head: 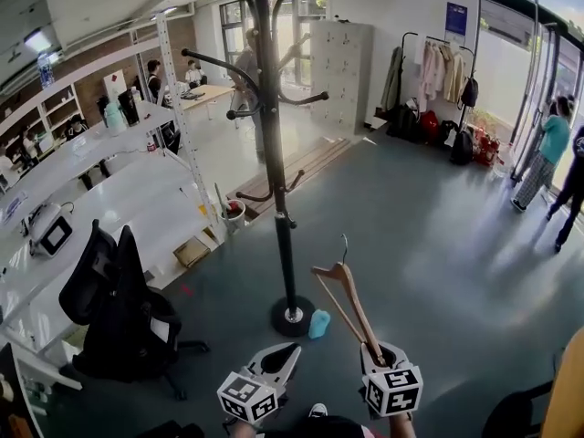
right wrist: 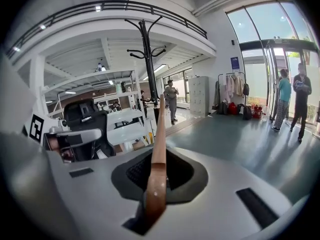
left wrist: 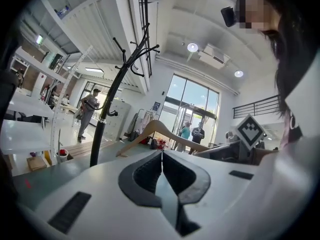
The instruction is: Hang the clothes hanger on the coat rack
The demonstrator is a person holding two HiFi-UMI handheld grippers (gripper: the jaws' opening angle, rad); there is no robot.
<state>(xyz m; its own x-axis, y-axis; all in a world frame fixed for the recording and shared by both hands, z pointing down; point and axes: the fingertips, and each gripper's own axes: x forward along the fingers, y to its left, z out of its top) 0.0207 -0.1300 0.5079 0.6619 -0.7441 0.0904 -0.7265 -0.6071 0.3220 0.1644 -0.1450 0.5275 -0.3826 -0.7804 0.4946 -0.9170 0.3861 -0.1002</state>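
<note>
A wooden clothes hanger (head: 345,297) with a metal hook (head: 344,245) sticks up and forward from my right gripper (head: 381,358), which is shut on one arm of it. In the right gripper view the hanger's arm (right wrist: 158,156) runs straight out between the jaws. The tall black coat rack (head: 276,144) stands ahead on a round base (head: 293,317), left of the hanger. My left gripper (head: 276,361) is shut with nothing in it, low and left of the right one. From the left gripper view the hanger (left wrist: 161,133) and the rack (left wrist: 111,99) both show ahead.
A black office chair (head: 119,310) stands at the left beside long white tables (head: 100,190). A small blue bottle (head: 318,324) lies by the rack's base. A clothes rail with garments (head: 440,76) stands far right. People walk by the glass doors (head: 557,149).
</note>
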